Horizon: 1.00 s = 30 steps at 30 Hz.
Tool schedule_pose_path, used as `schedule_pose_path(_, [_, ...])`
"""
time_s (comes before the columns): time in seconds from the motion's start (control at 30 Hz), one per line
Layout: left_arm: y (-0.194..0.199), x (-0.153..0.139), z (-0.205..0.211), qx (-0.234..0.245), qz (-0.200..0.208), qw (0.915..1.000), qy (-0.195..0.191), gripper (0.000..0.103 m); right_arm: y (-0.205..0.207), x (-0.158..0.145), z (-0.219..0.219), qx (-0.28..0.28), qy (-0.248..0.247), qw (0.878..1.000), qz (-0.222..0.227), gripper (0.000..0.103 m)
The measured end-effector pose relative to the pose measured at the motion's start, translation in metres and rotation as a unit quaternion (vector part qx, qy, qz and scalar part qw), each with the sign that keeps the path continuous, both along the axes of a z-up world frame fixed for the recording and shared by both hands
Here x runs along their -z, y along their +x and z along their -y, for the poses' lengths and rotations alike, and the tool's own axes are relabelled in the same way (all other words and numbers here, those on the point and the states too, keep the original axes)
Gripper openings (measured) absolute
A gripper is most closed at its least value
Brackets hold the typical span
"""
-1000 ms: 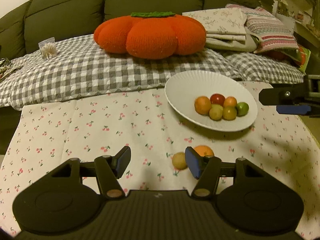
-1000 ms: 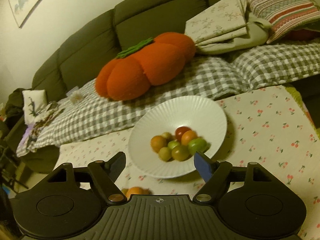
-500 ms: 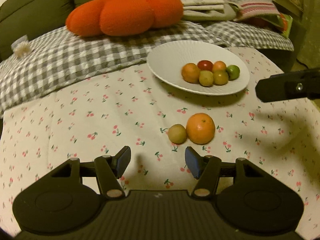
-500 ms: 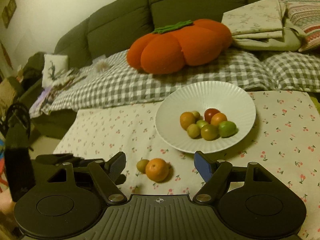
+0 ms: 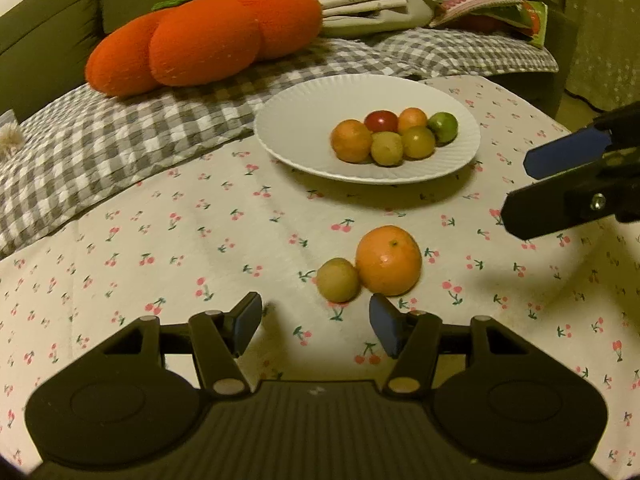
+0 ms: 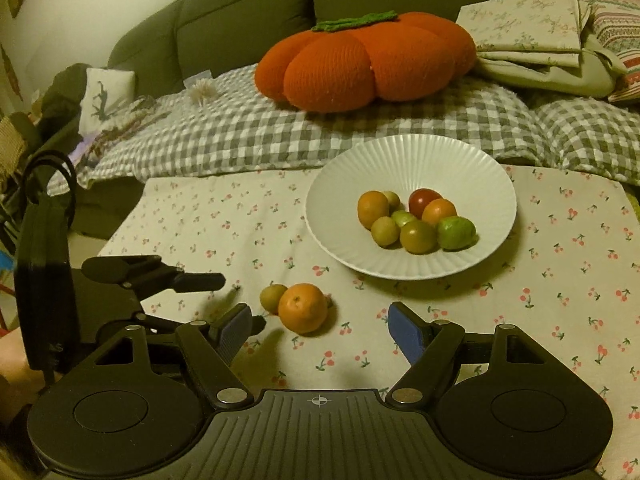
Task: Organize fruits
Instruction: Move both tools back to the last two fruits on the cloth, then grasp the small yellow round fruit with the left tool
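the left gripper (image 5: 314,326) is held low over the cherry-print tablecloth (image 5: 160,240) with its jaws apart and nothing between them. the right gripper (image 6: 320,330) is also spread wide and empty, a bit wider by the look of it. in the left wrist view the right one's fingers are seen poking in from the right edge, and in the right wrist view the left one is seen at the left edge, so both are parked around the same spot.

two fruits are left off the plate: an orange (image 5: 389,261) and a small yellow-green fruit (image 5: 337,280), touching each other on the cloth, just in front of the left gripper's blue pads. the white ribbed plate (image 5: 304,120) sits further back with a little cluster of fruits already piled in it (orange, red, green, yellowish ones).

so the step in hand looks like the approach to one of the last two loose pieces, probably the small one since it's lined up closest to the left jaws. for the next move the gripper would need to be eased forward and down until one fruit is bracketed, then closed gently. since the two are touching, the orange could get nudged and rolled away, so a clean line on just one of them is called for.
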State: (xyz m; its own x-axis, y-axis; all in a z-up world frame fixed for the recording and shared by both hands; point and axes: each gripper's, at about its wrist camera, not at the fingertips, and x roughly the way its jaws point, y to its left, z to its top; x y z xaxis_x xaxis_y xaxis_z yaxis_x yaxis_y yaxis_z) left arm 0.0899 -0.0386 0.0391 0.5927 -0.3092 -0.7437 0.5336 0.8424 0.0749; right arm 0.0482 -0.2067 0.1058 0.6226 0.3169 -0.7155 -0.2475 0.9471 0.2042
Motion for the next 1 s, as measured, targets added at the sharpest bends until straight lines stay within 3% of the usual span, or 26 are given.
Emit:
schedule_pose_path(0.17, [0.004,0.009,0.007,0.013,0.005,0.9999,0.008,0.052,0.002,0.003,0.001,0.005,-0.003,1.000,-0.005,0.076])
schedule_pose_path(0.43, [0.007,0.012,0.009,0.019,0.016,0.9996,-0.014,0.025,0.005,0.006,0.002,0.008,-0.005,1.000,-0.010,0.076])
schedule_pose_path(0.6, [0.008,0.011,0.010,0.015,0.013,0.9997,-0.016,0.024,0.006,0.007,0.001,0.007,-0.006,1.000,-0.011,0.076])
schedule_pose_path(0.83, [0.005,0.003,-0.009,-0.049,-0.015,0.9982,-0.031,0.024,0.015,0.024,-0.011,0.010,0.004,1.000,-0.017,0.076])
schedule_pose_path(1.0, [0.006,-0.001,-0.033,-0.122,-0.050,0.9906,-0.038,0.024,0.030,0.038,-0.024,0.018,-0.001,1.000,-0.015,0.076])
